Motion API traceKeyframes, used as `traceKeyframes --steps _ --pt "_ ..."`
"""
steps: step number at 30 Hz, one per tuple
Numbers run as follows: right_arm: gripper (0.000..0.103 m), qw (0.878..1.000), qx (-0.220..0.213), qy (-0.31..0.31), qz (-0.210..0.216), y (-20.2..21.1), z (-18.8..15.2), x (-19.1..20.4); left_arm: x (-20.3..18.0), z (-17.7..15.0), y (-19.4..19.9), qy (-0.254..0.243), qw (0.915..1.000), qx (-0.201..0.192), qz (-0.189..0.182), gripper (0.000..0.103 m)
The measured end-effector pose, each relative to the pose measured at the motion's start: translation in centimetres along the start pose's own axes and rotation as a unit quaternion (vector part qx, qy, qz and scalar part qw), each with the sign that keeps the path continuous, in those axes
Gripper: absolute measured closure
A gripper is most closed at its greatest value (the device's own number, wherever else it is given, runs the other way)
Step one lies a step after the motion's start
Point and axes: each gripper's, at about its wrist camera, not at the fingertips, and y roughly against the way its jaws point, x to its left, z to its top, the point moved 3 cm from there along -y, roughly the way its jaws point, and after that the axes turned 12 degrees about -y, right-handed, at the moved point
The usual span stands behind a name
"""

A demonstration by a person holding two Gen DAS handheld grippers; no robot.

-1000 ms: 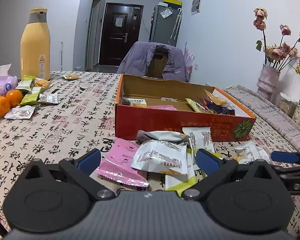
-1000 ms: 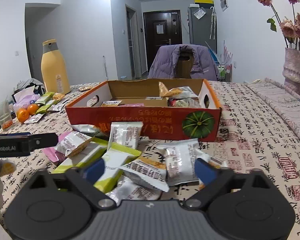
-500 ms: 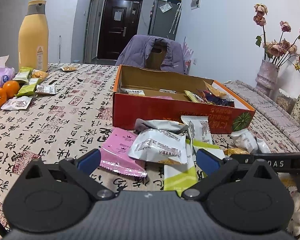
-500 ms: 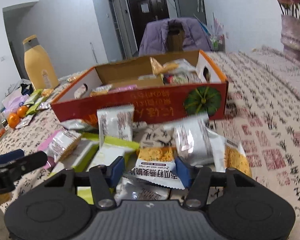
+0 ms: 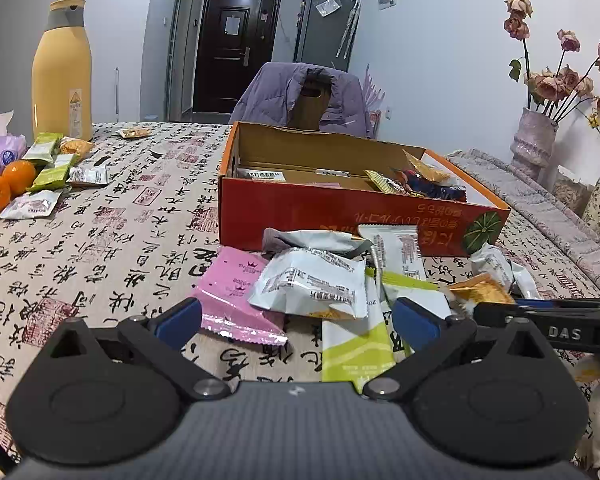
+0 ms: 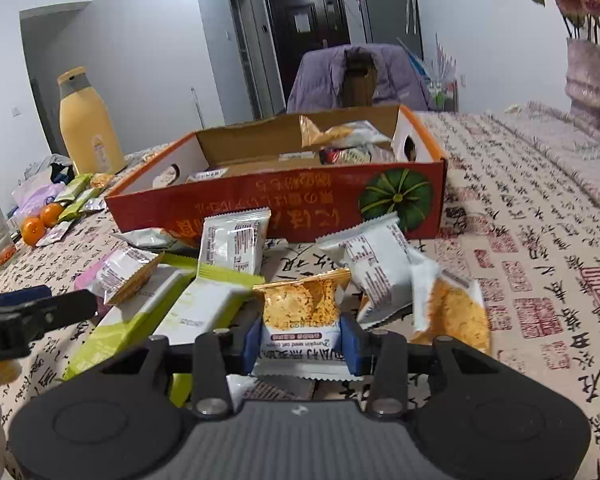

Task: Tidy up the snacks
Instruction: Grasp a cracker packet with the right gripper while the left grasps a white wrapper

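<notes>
An orange-red cardboard box [image 5: 340,212] [image 6: 260,208] stands open on the patterned tablecloth with a few snack packets inside. In front of it lies a pile of loose packets. My right gripper [image 6: 302,340] is closing its jaws on an orange-and-white crisp packet [image 6: 300,304] at the near edge of the pile, and both blue pads press its sides. My left gripper [image 5: 296,320] hangs open just short of the pile, with a pink packet [image 5: 236,292], a white packet [image 5: 312,284] and a green packet [image 5: 356,344] ahead of it and nothing between its fingers.
A tall yellow bottle [image 5: 62,68], oranges [image 5: 8,184] and more small packets [image 5: 52,168] sit at the far left. A vase of dried flowers [image 5: 534,140] stands at the right. A chair with a purple jacket [image 5: 308,96] is behind the box.
The right gripper dipped into the pile and its jaws went from wide apart to clamped on the orange crisp packet. The left gripper stayed where it was, still open.
</notes>
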Motion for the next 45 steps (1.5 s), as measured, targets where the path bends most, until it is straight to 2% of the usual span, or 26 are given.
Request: traceKeyframes --steps 9,15,24,29,30,31,40,45 --pt "0.063 0.998 -0.064 0.004 0.005 2.1 1.4 -0.6 -0.3 2.0 -1.8 -0.004 0.9999 0.01 0.007 0.0" --pt "0.063 0.997 -0.075 -0.002 0.01 2.0 1.9 -1.1 -0.9 3.0 -3.5 -0.017 0.9996 0.019 0.009 0.002" --pt "0.063 0.997 -0.076 -0.012 0.011 1.0 2.4 -1.8 -1.1 2.5 -5.7 -0.015 0.9988 0.047 0.004 0.023" --pt "0.063 0.997 -0.071 -0.017 0.014 0.3 2.3 -2.0 -1.1 2.4 -5.5 -0.014 0.9992 0.038 -0.001 0.032" --pt "0.063 0.997 -0.071 -0.017 0.015 0.3 2.3 -2.0 -1.1 2.5 -5.5 -0.014 0.9992 0.036 0.0 0.038" --pt "0.063 0.997 -0.071 -0.018 0.015 0.2 2.3 -2.0 -1.0 2.4 -5.4 -0.015 0.9993 0.034 -0.001 0.049" --pt "0.063 0.997 -0.073 -0.02 0.016 0.4 2.3 -2.1 -0.9 2.7 -4.1 -0.02 0.9997 0.012 0.009 0.051" --pt "0.063 0.996 -0.083 -0.017 0.021 0.6 3.0 -1.7 -0.8 3.8 -2.8 -0.025 0.9995 -0.015 0.014 0.051"
